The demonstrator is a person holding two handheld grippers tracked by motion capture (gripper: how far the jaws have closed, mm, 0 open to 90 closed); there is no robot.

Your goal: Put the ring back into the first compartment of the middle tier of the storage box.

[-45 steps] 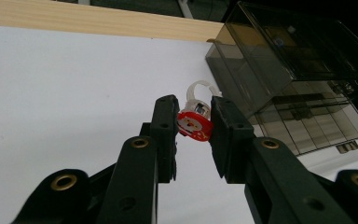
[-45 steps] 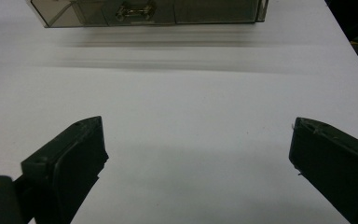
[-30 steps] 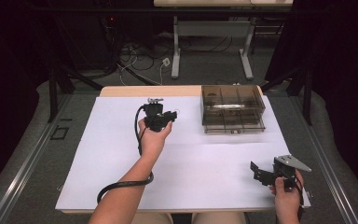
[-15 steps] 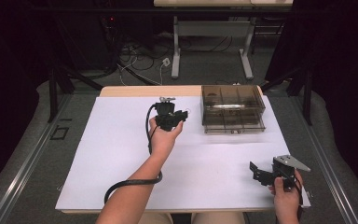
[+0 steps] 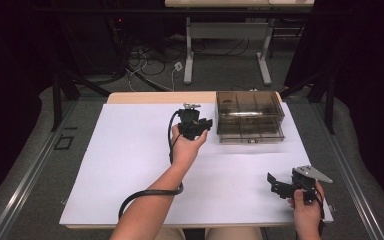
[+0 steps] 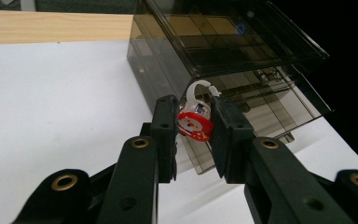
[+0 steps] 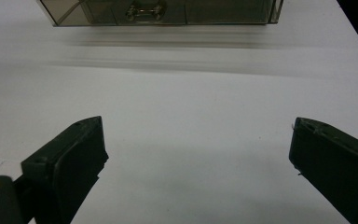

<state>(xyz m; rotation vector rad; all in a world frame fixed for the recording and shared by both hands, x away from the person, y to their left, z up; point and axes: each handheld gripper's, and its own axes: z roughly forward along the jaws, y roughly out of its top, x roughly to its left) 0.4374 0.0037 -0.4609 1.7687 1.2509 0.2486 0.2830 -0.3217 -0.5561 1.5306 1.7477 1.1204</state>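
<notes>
My left gripper (image 6: 193,126) is clamped on a small red padlock (image 6: 196,122). The lock sits pinched between my two left jaws near their tips, its silver shackle (image 6: 196,91) sticking up above them and swung open. Just ahead of these jaws stands a smoky clear plastic drawer box (image 6: 223,46); its near corner lies right behind the lock, and a drawer (image 6: 279,105) juts out of the box ahead and to the right of my tips. From the high view, my left hand (image 5: 186,147) holds this gripper above the white sheet (image 5: 125,160) covering the table, close to the box's left side (image 5: 219,117).

My right gripper (image 7: 198,163) is spread wide with nothing between its jaws, just bare white sheet below. Far ahead of those jaws I see the box front with a small clear handle (image 7: 144,10). In the high view this gripper (image 5: 276,184) rests low near the sheet's near right corner, held by my right hand (image 5: 305,210), well apart from the box.
</notes>
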